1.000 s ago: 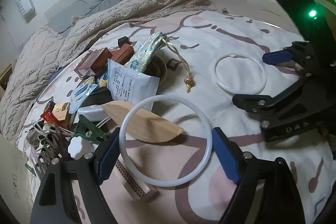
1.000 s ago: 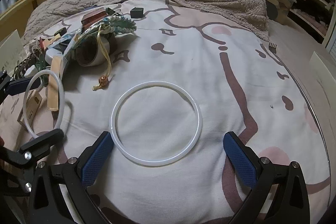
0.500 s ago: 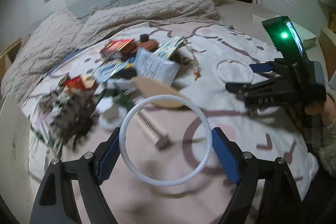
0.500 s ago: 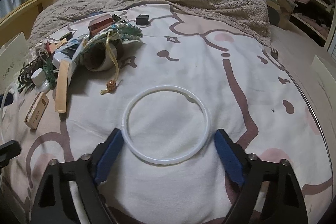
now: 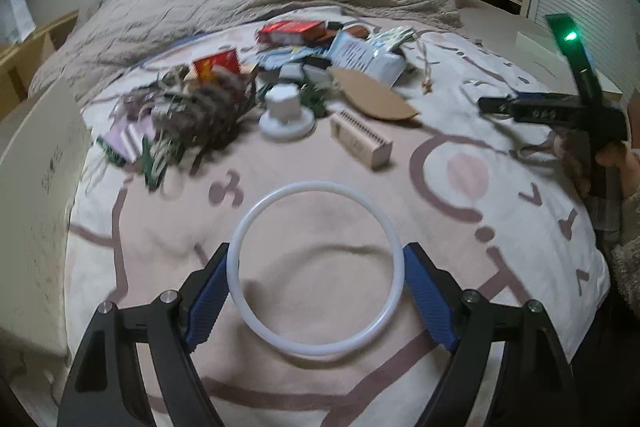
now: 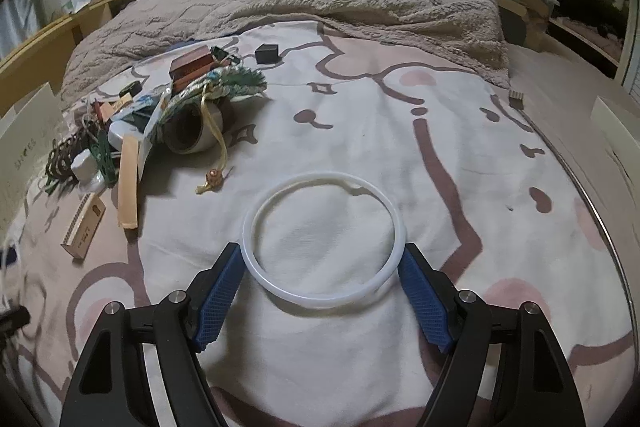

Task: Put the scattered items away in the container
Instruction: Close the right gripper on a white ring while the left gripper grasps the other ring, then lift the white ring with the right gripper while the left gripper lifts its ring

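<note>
Scattered items (image 5: pixel 256 95) lie heaped on the patterned bedspread (image 5: pixel 460 171) well ahead of my left gripper (image 5: pixel 316 291), toward the left of its view: a tangle of dark cords (image 5: pixel 192 115), a red box (image 5: pixel 216 65), a white knob-shaped piece (image 5: pixel 285 111), a long matchbox (image 5: pixel 360 138) and a flat wooden leaf shape (image 5: pixel 376 98). My left jaws are clamped across a white ring (image 5: pixel 316 281), both blue pads pressing its rim from either side, lifted clear of the cover. Further right in that view my right gripper (image 5: pixel 540 113) shows side-on in a hand (image 5: pixel 612 163). From my right wrist the same heap sits far left, with a roll of tape (image 6: pixel 192 131) under a patterned pouch (image 6: pixel 224 83) and a small black cube (image 6: pixel 267 53) apart behind it. My right gripper (image 6: pixel 322 293) is closing on a second white ring (image 6: pixel 323 239) that lies on the bedspread (image 6: pixel 400 131), its pads touching the rim on both sides. No container can be made out in either view
</note>
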{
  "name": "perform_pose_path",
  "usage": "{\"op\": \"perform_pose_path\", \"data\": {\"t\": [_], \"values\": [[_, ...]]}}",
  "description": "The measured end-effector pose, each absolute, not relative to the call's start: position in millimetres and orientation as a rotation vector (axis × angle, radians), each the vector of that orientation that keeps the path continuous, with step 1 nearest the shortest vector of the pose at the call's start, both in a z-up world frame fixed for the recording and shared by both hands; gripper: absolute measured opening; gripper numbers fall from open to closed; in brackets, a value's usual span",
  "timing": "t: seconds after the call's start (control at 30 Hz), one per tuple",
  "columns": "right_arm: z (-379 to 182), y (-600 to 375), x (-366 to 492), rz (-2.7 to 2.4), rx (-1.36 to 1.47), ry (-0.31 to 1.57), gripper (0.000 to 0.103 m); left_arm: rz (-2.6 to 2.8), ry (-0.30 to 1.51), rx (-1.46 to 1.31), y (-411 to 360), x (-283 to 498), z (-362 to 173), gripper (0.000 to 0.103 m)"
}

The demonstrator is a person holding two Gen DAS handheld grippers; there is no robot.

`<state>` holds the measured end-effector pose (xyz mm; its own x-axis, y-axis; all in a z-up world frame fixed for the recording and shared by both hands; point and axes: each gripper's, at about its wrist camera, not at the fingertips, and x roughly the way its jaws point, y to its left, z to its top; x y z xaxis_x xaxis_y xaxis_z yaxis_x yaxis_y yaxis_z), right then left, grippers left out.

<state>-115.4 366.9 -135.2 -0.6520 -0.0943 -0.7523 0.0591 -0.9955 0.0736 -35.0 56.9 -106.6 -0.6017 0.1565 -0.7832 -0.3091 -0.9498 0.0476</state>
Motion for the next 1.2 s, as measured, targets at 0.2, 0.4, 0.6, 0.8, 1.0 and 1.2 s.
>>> {"op": "perform_pose_path", "data": {"t": [0.2,0.4,0.6,0.8,1.0,1.2], "values": [[-120,352,-89,-2.761,1.237,-0.004,0.079,2.576,0.216,-1.263,53,-35,-118,0.084],[-125,310,-64,-2.607,1.265,0.070,0.062,2.584,0.180,-1.250,49,-31,-121,0.084],[-125,288,-39,-2.579,1.243,0.127,0.062,2.634,0.090,-1.270,39,-34,-130,0.103],[-113,299,-36,-2.660,1.185,0.090,0.096,2.644,0.086,-1.264,39,-32,-134,0.103],[-110,311,-48,-2.697,1.212,0.108,0.096,2.668,0.052,-1.240,36,-28,-136,0.103],[-118,320,-71,-2.680,1.296,0.158,0.096,2.679,0.052,-1.213,36,-27,-135,0.103]]}}
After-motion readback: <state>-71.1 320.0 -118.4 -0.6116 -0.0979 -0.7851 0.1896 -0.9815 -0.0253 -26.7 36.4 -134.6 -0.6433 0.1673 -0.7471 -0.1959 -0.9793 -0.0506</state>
